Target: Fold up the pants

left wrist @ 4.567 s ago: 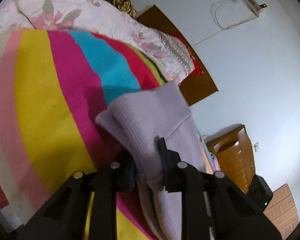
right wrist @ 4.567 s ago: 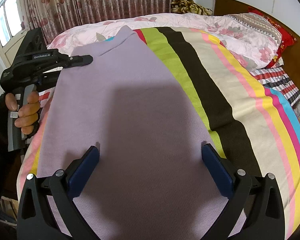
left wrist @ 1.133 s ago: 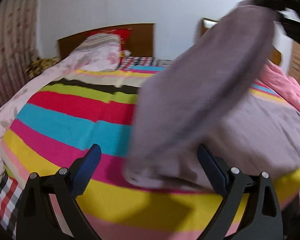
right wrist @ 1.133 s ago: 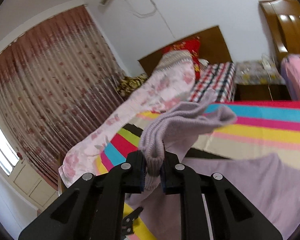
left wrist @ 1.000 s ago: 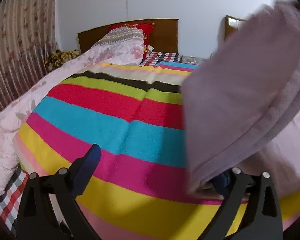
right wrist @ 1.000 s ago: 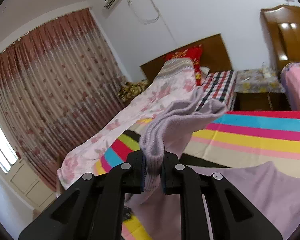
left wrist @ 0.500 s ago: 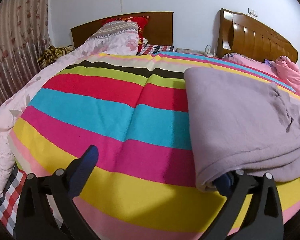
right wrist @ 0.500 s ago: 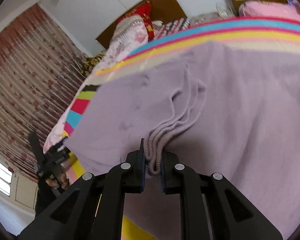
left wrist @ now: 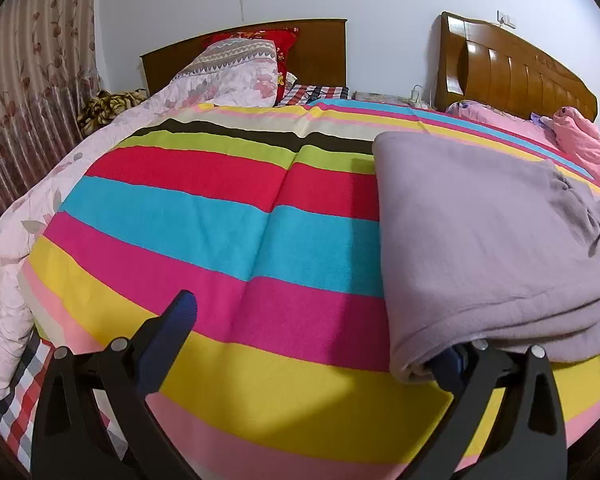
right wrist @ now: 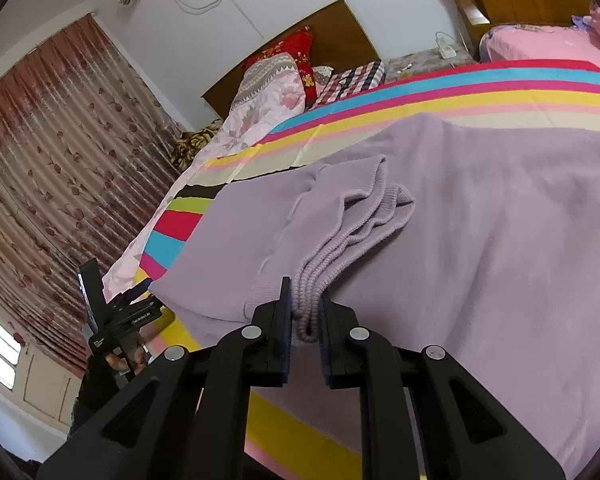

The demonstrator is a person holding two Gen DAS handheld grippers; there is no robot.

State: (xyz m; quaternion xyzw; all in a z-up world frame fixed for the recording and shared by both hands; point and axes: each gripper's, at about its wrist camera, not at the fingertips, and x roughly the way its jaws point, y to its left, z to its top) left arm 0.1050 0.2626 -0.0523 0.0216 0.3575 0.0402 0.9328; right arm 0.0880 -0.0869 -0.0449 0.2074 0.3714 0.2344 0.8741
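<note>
We are pinching the ribbed cuff (right wrist: 332, 264) of the soft, limp pants (left wrist: 480, 232) in the closed right gripper (right wrist: 303, 316), left gripper (left wrist: 316, 344) gaping wide.

We are working in a home bedroom: a striped bedspread (left wrist: 220, 216) lying ahead of our tools, wooden headboards (left wrist: 320, 52) beyond, floral curtains (right wrist: 60, 152) hanging leftward.

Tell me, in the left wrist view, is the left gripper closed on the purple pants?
No, the left gripper stands wide open, and the purple pants only drape over one finger.
</note>
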